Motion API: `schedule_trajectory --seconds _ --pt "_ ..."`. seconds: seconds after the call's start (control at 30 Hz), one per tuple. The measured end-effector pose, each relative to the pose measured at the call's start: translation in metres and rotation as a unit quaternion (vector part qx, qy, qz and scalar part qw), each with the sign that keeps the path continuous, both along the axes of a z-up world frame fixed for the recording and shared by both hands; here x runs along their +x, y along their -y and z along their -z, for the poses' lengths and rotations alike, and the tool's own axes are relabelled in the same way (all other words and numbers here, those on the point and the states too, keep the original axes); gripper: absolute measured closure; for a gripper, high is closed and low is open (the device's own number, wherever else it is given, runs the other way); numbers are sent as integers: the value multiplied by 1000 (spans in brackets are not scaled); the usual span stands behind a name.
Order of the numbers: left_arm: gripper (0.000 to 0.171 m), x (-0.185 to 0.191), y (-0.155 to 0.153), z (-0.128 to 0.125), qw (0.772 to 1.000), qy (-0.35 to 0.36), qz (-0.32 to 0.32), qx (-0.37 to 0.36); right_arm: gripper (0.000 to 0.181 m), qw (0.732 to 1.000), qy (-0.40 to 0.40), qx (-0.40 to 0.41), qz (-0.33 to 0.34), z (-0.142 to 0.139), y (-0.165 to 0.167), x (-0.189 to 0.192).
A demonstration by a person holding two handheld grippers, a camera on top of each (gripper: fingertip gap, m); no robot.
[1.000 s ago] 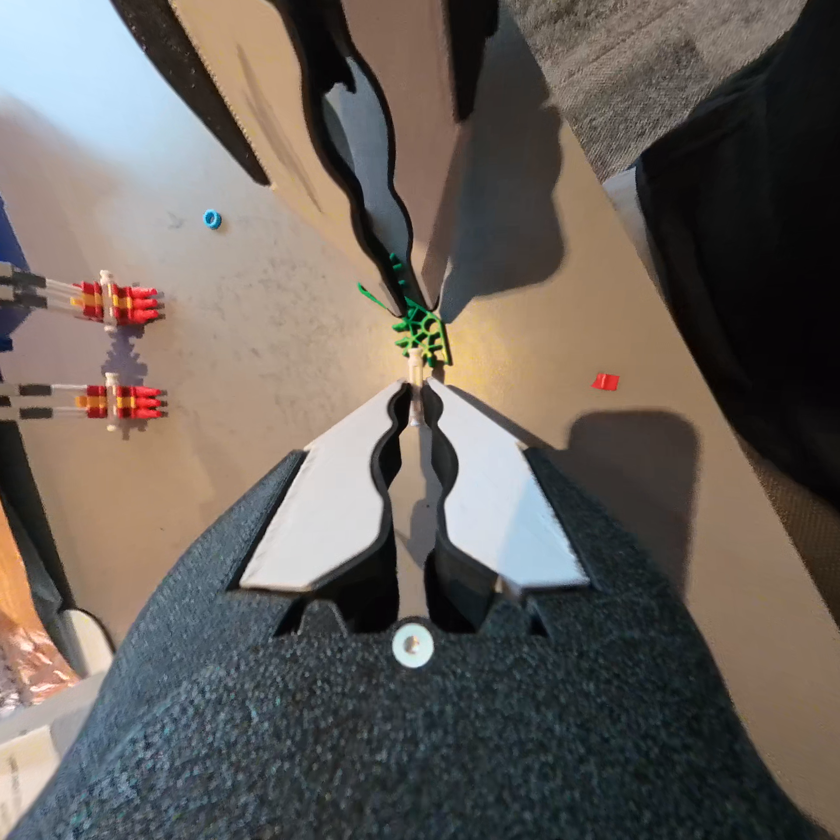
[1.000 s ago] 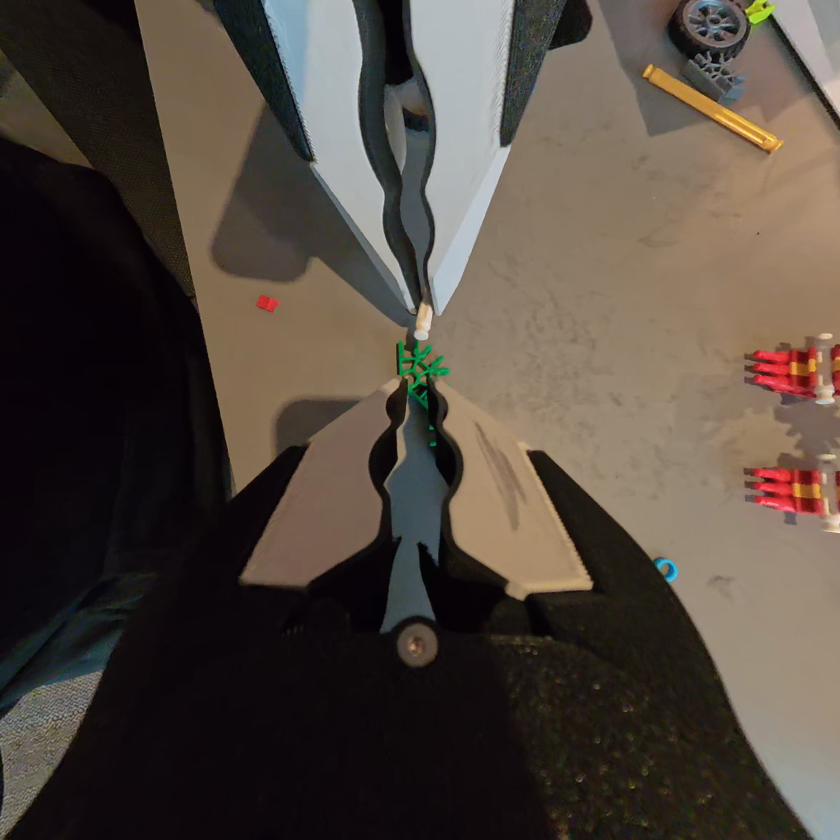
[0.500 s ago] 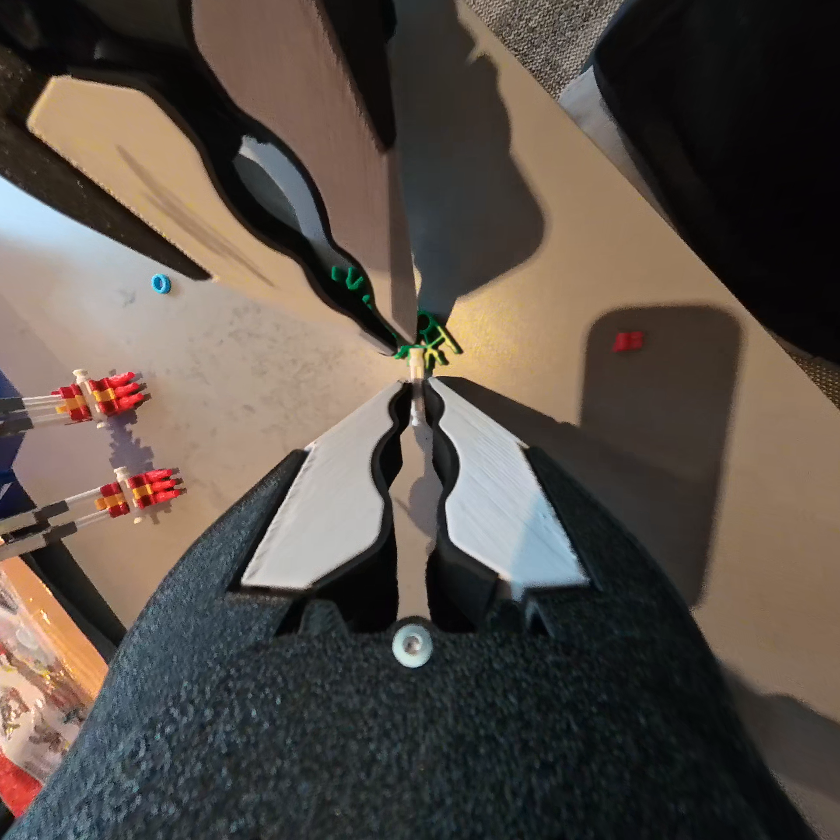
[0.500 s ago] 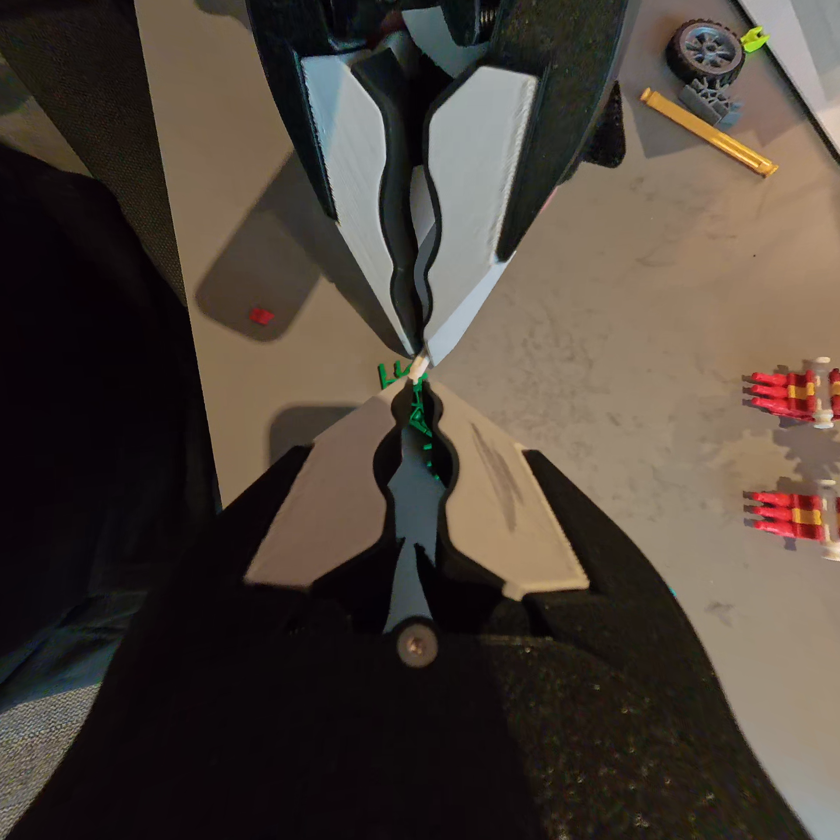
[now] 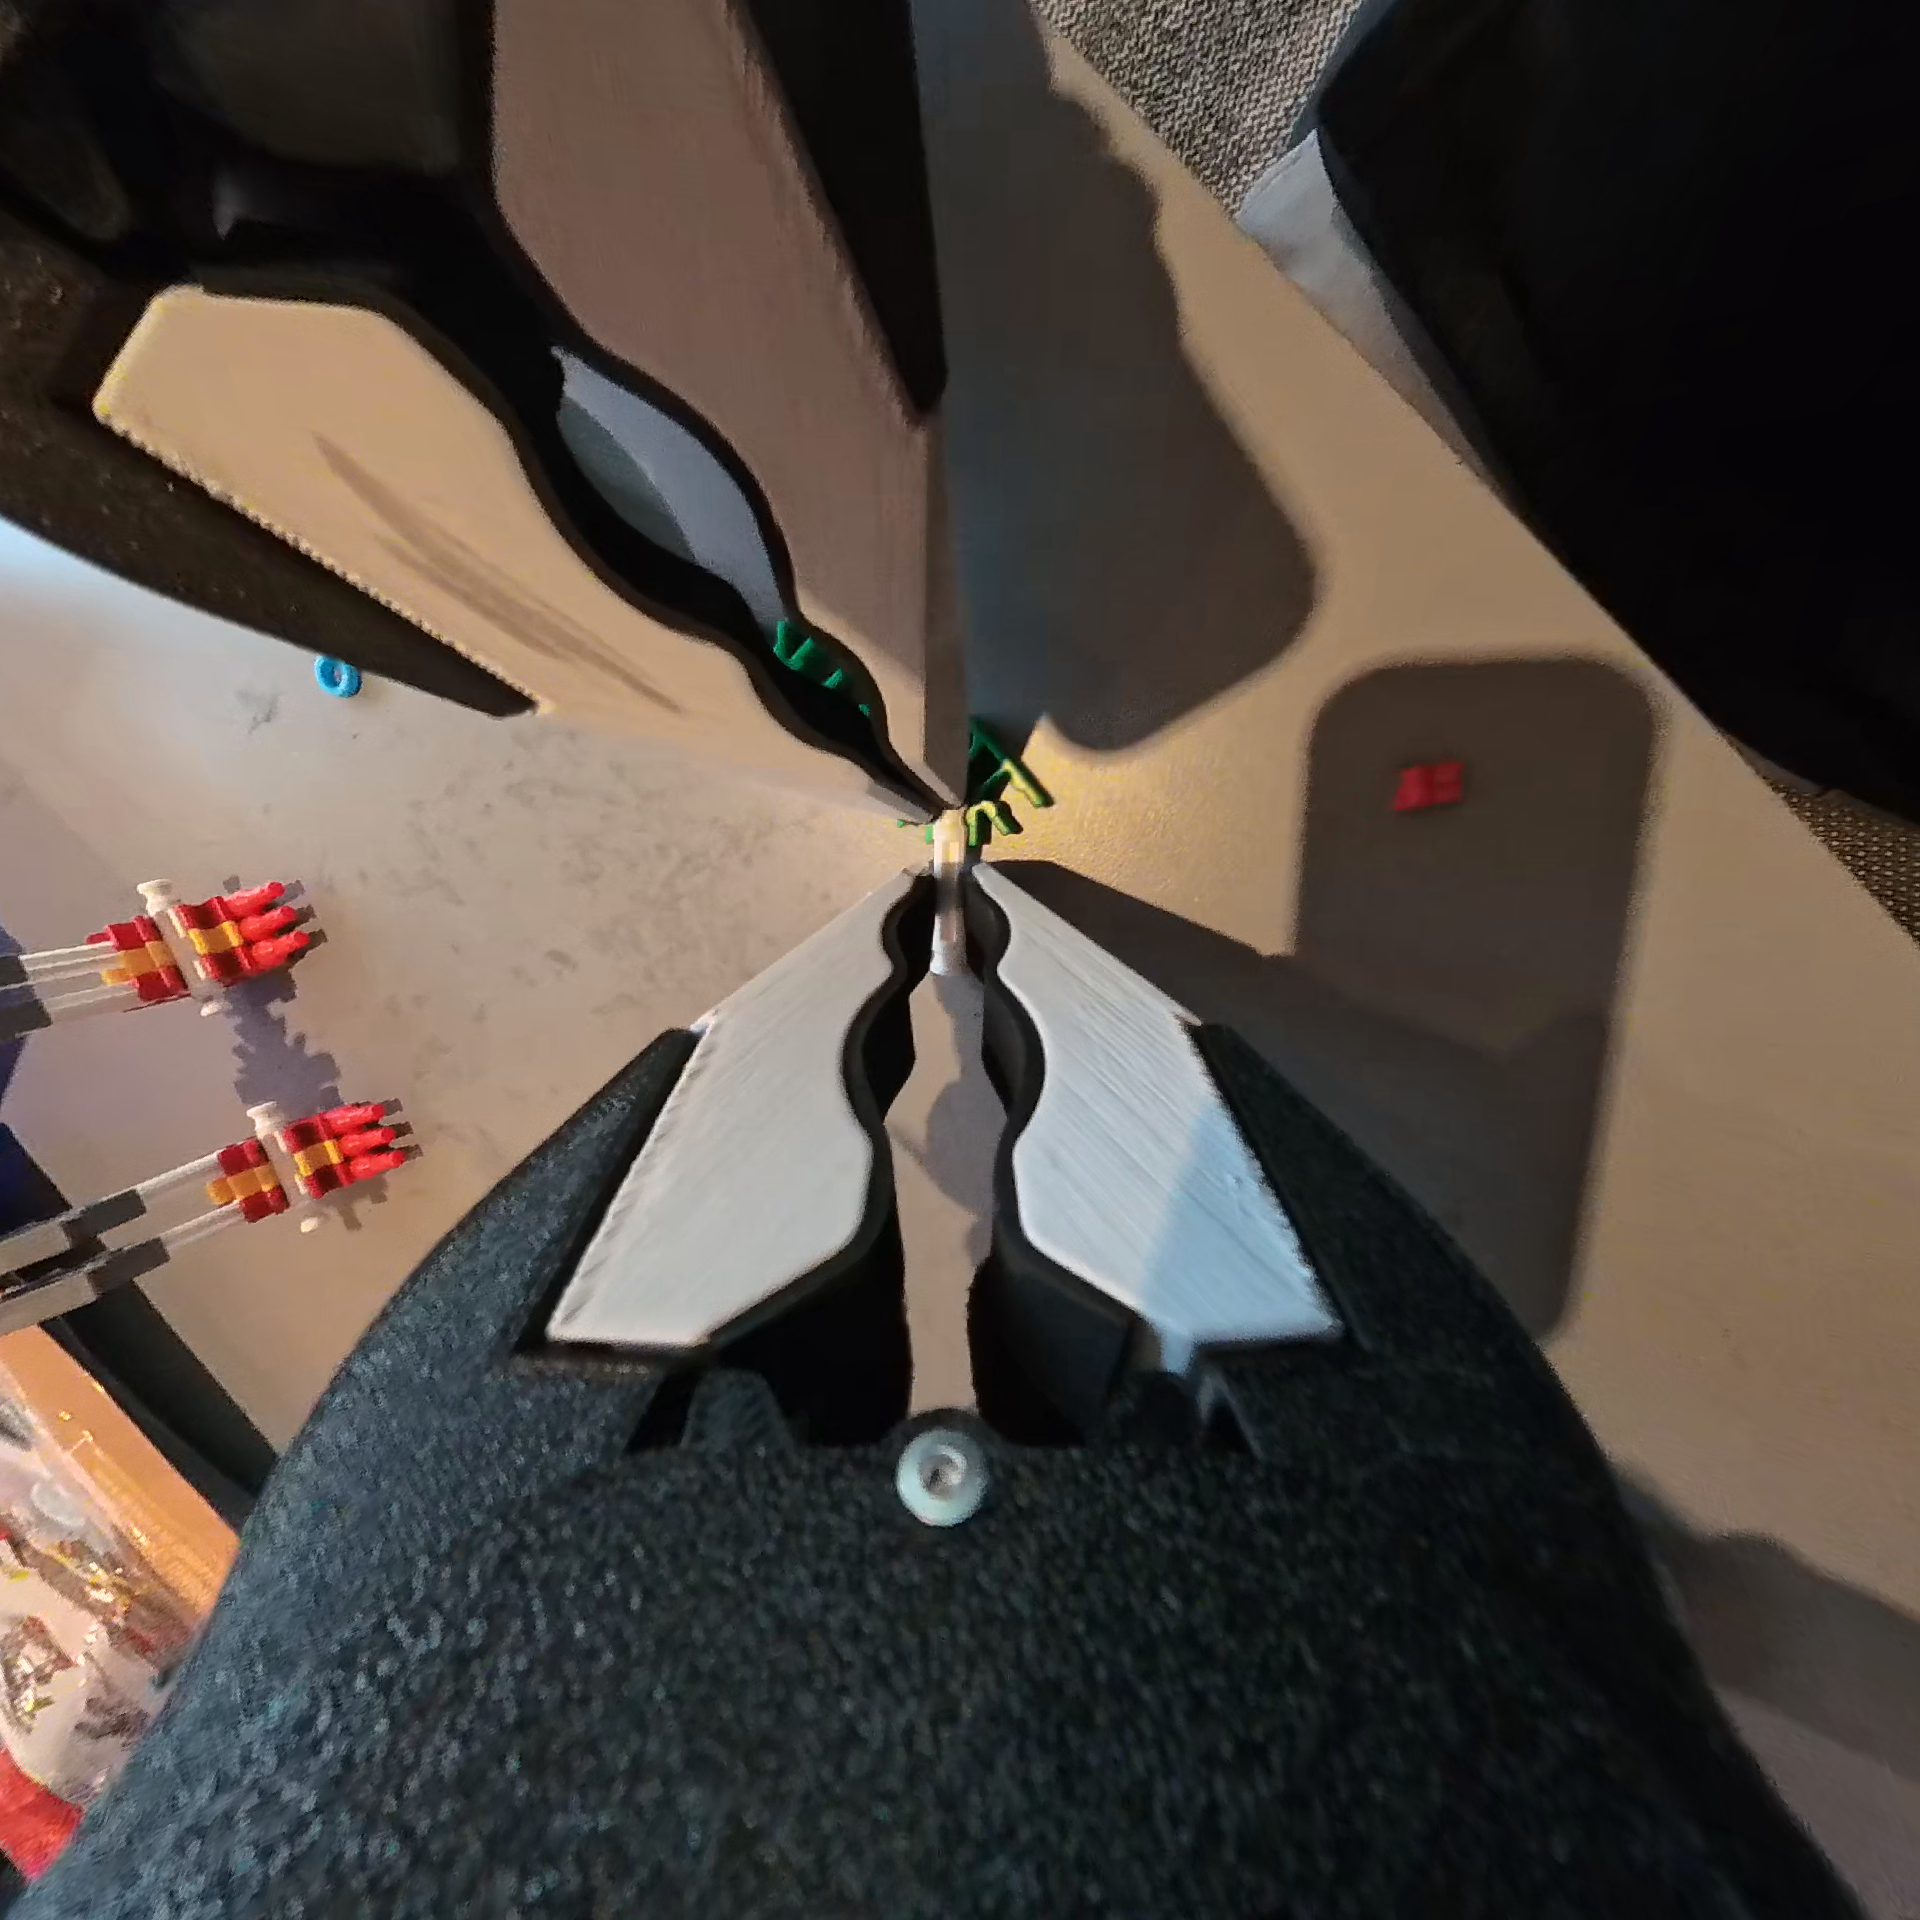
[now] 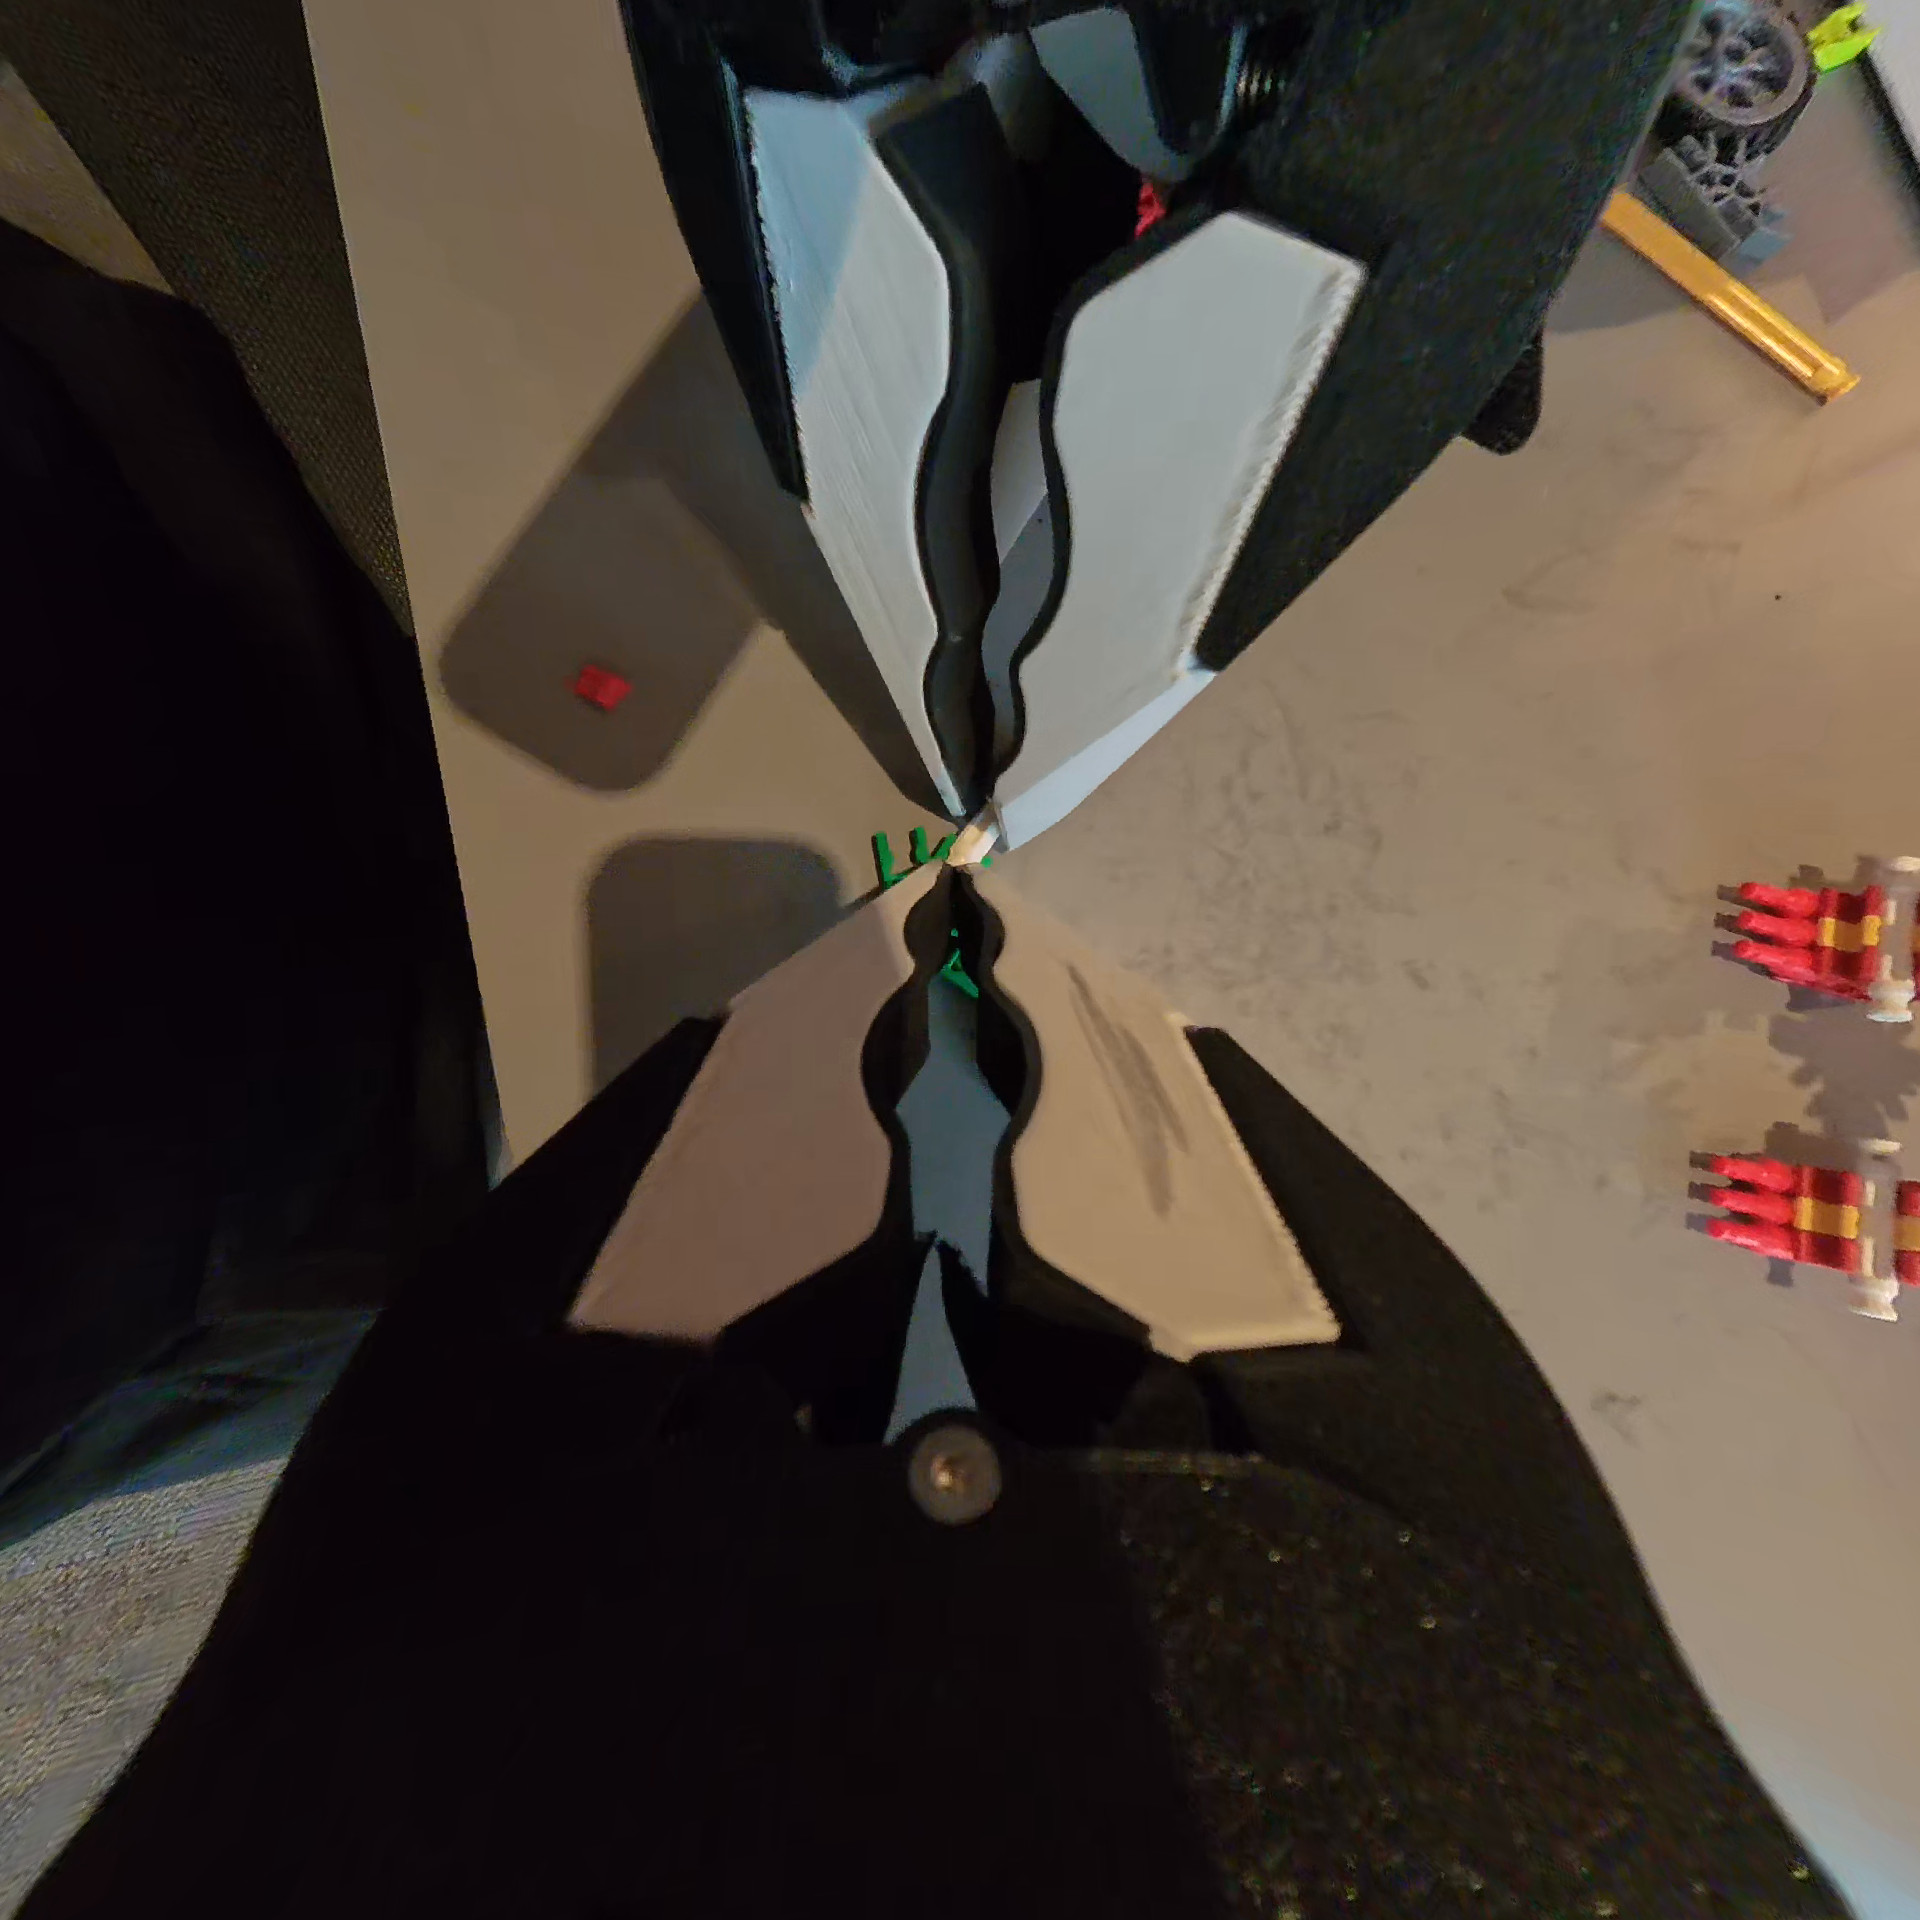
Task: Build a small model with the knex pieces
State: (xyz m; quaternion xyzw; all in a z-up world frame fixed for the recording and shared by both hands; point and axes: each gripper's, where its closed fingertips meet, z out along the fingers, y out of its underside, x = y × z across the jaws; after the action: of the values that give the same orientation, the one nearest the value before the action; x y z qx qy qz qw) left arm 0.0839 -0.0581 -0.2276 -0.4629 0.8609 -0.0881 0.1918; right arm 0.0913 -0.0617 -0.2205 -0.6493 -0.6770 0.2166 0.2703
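My left gripper [image 5: 948, 883] is shut on a short white rod [image 5: 948, 914] whose tip sticks out past the fingertips. My right gripper [image 6: 956, 883] is shut on a green snowflake-shaped connector [image 6: 956, 971]. The two grippers meet tip to tip above the grey table. The white rod [image 6: 971, 844] touches the green connector [image 5: 992, 795] where the tips meet. In the left wrist view the right gripper [image 5: 925, 795] comes in from the top. In the right wrist view the left gripper [image 6: 977, 816] comes in from the top. Most of the connector is hidden between the fingers.
Two red-and-yellow rod assemblies lie on the table [image 5: 223, 940], [image 5: 312, 1158], also in the right wrist view [image 6: 1829, 951]. A small red piece [image 5: 1432, 784], a blue ring [image 5: 338, 677], a yellow rod [image 6: 1725, 301] and a grey wheel [image 6: 1745, 68] lie around. The table edge runs close by [image 6: 353, 582]. My two grippers' fingertips are within a few centimetres of each other. From either gripper's tips it is about 8 cm to the small red piece [image 5: 1432, 784].
The two grippers have closed the gap between them. The white rod's tip now meets the green connector. Both grippers have tilted somewhat.
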Motion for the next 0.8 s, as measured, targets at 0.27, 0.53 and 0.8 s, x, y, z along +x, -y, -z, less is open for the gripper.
schedule_trajectory --seconds 0.27,0.53,0.8 --pt "167 0 0 0 1000 6 -9 -5 181 997 -22 -71 11 -6 1 -2" --pt "167 0 0 0 1000 9 -15 -5 181 999 4 -50 7 -2 0 -3" --pt "167 0 0 1 1000 8 -18 -4 181 998 19 -64 -1 1 -1 -3"
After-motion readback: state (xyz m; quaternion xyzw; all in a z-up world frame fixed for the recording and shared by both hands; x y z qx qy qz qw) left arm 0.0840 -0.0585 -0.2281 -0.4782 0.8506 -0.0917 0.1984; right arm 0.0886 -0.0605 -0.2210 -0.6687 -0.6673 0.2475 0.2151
